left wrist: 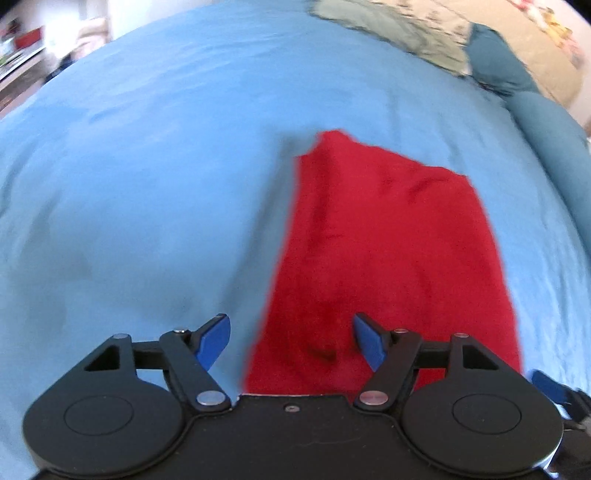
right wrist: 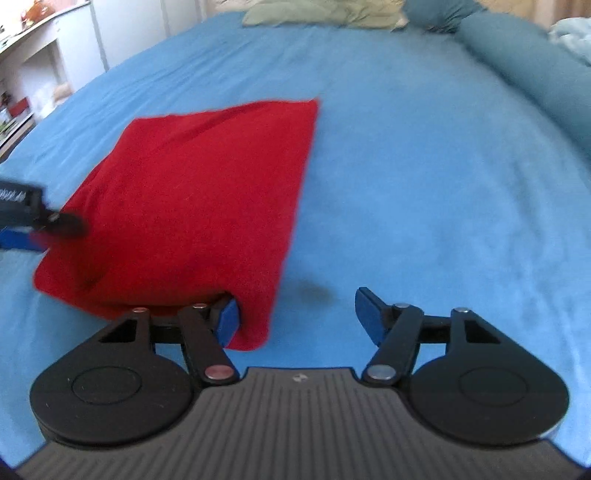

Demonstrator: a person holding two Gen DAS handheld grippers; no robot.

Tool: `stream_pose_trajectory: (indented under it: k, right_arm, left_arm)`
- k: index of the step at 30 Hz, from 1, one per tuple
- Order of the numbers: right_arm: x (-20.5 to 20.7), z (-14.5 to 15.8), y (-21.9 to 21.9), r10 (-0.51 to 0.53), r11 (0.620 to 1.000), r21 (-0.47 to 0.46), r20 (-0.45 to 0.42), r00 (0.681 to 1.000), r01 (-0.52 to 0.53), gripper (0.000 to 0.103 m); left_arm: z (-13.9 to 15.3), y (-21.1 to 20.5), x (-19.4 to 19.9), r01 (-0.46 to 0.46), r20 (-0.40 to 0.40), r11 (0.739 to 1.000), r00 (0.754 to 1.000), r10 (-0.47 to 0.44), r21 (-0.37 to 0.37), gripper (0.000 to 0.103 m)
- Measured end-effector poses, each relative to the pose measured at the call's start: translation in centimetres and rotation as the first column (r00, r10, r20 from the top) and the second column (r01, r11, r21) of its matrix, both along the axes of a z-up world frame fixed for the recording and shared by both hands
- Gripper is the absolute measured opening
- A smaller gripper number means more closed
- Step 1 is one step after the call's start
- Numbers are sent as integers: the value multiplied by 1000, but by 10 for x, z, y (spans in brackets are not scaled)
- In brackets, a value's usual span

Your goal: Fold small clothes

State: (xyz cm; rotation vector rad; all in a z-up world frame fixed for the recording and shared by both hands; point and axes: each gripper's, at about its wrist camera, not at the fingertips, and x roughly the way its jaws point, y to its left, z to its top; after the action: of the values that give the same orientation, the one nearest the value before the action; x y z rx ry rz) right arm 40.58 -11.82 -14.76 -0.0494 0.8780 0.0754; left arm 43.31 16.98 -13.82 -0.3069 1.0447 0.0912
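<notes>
A folded red garment (left wrist: 388, 251) lies on the blue bedsheet (left wrist: 147, 184). My left gripper (left wrist: 291, 341) is open over its near left edge, jaws wide, holding nothing. In the right wrist view the red garment (right wrist: 192, 206) lies left of centre. My right gripper (right wrist: 297, 319) is open at its near right corner, with the left finger (right wrist: 227, 319) against the cloth and the right finger over bare sheet. The left gripper shows at the left edge of the right wrist view (right wrist: 37, 218), at the garment's far side.
Teal pillows (right wrist: 517, 70) and a patterned blanket (left wrist: 406, 33) lie at the head of the bed. White shelves (right wrist: 44, 55) stand beyond the bed's left side. The blue sheet (right wrist: 443, 184) spreads right of the garment.
</notes>
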Motion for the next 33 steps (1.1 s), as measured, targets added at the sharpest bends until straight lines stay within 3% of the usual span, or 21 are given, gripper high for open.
stream_pose_trajectory:
  k: [3,8,11,14,16,17,18,22,24,28,33]
  right_arm:
    - [1,-9,-10,14,1000,20,-48,999,-13,81]
    - [-4,-14,-12,115,992,-38,-68,991,-118,82]
    - [-6,-12,-23,130,990,-43,-92,987,-135,83]
    - [-7,0,-34,132,991,-14,-93,987,-134,83]
    - [-3,20,-39,148,989,27,-74,986,-147,90]
    - [2,29,-40,156,987,49,-64,986,-153,99]
    - [8,39,-41,166,984,81,-48,985,-161,103]
    - [45,60,-40,152,969,200,-37,988,-141,103]
    - [73,54,-39,131,957,273,-102,986,-99,103]
    - [113,23,-41,73,906,423,-226,971,31,103]
    - [138,-6,-27,51,879,470,-270,961,85,103]
  left_arm:
    - [-15,17,-13,-30,-43,999,999,29,-22,78]
    - [-21,15,-20,41,-29,998,999,-40,48,78]
    - [-13,15,-25,71,-35,993,997,-68,92,78]
    - [1,15,-30,99,-51,977,995,-91,188,76]
    - [13,21,-33,120,-27,972,993,-117,201,85]
    - [19,23,-29,129,-8,972,991,-130,195,95]
    - [27,25,-24,139,16,973,989,-144,185,100]
    - [39,23,15,213,57,972,974,-219,102,101]
    - [30,21,44,261,34,965,965,-261,20,101]
    - [8,11,83,296,15,955,955,-296,8,100]
    - [-16,4,106,256,-10,961,966,-258,-107,85]
